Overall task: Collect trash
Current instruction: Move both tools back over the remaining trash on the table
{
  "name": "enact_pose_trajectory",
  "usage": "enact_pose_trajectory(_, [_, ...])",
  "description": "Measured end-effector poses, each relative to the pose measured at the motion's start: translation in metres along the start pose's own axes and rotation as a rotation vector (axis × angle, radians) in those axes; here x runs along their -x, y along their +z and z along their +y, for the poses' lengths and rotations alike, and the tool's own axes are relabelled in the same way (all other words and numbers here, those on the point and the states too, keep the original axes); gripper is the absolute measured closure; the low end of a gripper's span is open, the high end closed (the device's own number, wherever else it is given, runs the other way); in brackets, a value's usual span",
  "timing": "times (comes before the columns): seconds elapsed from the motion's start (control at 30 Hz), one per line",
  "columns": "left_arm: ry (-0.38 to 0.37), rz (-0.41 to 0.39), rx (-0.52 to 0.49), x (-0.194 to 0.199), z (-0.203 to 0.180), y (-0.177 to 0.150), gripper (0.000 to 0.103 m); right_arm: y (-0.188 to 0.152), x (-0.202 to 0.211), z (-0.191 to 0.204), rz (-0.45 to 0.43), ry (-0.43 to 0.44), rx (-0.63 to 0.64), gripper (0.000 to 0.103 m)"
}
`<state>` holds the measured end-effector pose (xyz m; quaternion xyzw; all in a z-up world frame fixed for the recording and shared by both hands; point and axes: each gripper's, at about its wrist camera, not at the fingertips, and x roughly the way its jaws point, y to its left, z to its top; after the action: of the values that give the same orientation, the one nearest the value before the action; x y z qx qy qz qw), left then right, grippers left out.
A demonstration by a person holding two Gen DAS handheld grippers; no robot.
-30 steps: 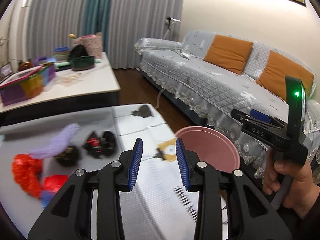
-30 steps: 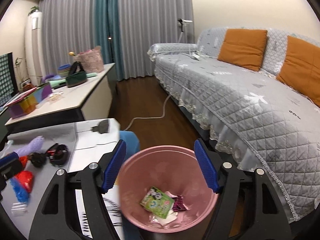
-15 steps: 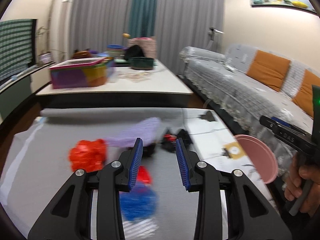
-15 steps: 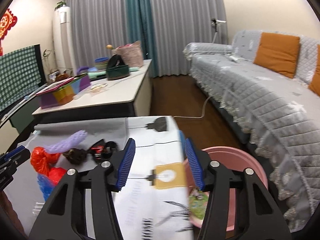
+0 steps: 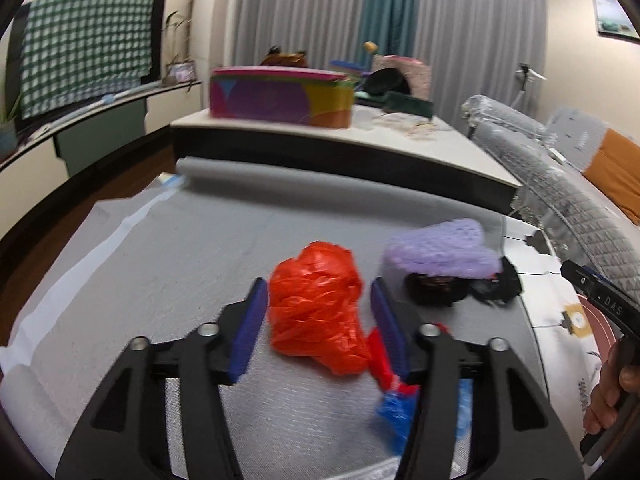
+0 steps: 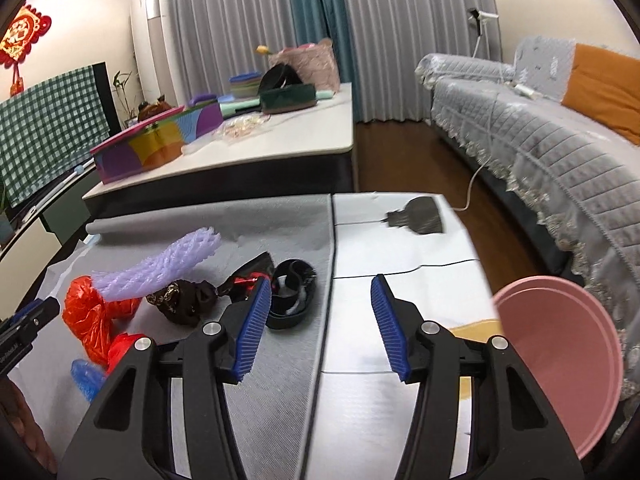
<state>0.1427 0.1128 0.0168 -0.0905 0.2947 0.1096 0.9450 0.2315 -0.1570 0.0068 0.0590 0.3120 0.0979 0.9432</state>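
My left gripper [image 5: 318, 320] is open, its blue pads on either side of a crumpled red plastic bag [image 5: 320, 312] on the grey mat [image 5: 160, 264]; I cannot tell whether the pads touch it. A purple foam net [image 5: 440, 252], dark wrappers [image 5: 440, 290] and blue plastic [image 5: 394, 412] lie to its right. My right gripper [image 6: 320, 316] is open and empty above the mat's right edge. A black trash piece [image 6: 290, 298] lies by its left finger. The red bag [image 6: 90, 318] and the net [image 6: 160, 264] show at the left. The pink bin [image 6: 568, 364] stands at the right.
A low white table [image 6: 280, 140] behind holds a colourful box [image 6: 156, 144], a dark green basket [image 6: 286, 98] and a pink bag [image 6: 308, 62]. A grey sofa [image 6: 540, 140] with orange cushions runs along the right. A black clip [image 6: 420, 220] with a cable lies on the white sheet.
My left gripper swung left from the bin side and came down around the red bag. My right gripper left the pink bin and turned over the table, its jaws narrower than one second ago.
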Motion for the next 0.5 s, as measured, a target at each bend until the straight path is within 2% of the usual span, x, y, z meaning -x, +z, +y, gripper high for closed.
enact_pose_trajectory(0.13, [0.025, 0.019, 0.009, -0.013, 0.005, 0.0, 0.041, -0.001, -0.021, 0.005, 0.036, 0.01, -0.004, 0.042])
enact_pose_trajectory(0.5, [0.021, 0.079, 0.034, -0.038, 0.007, -0.004, 0.041, -0.005, -0.062, 0.008, 0.142, 0.026, -0.019, 0.041])
